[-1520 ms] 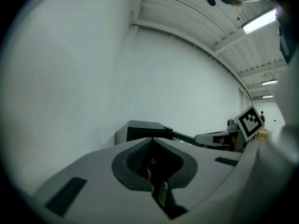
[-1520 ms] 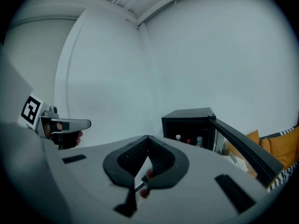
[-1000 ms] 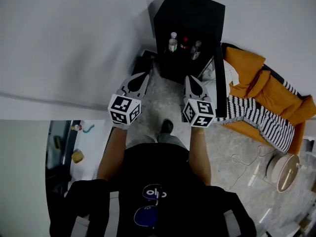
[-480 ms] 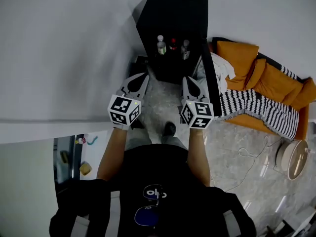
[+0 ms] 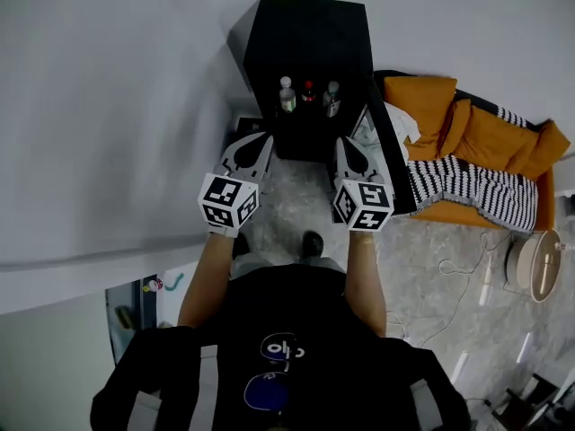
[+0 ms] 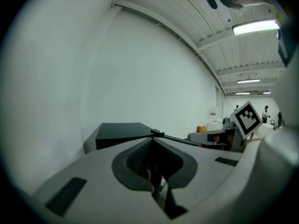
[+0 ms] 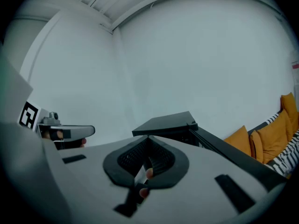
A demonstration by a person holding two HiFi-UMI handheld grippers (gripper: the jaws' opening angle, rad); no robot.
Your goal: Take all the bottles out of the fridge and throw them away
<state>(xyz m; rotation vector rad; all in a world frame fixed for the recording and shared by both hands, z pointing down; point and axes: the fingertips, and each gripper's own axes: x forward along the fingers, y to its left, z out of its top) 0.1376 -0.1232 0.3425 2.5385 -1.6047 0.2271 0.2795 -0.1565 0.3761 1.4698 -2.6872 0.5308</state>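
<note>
A small black fridge (image 5: 305, 43) stands against the white wall with its door (image 5: 384, 155) swung open on the right. Three bottles stand side by side inside: a clear one with a green label (image 5: 287, 95), a dark one with a red cap (image 5: 308, 91) and another clear one (image 5: 331, 99). My left gripper (image 5: 261, 138) and right gripper (image 5: 344, 142) are held side by side short of the opening, both shut and empty. In the left gripper view the left gripper (image 6: 153, 135) points at the fridge (image 6: 122, 130). In the right gripper view the right gripper (image 7: 147, 138) does the same toward the fridge (image 7: 168, 122).
An orange sofa (image 5: 476, 137) with a black-and-white striped blanket (image 5: 463, 185) stands right of the fridge door. A round white appliance (image 5: 532, 268) and a loose cable (image 5: 456, 272) lie on the marble floor at the right. The wall (image 5: 108, 106) runs along the left.
The fridge has come nearer and more centred between the grippers as I stepped toward it. Both grippers have advanced a little, still side by side and shut.
</note>
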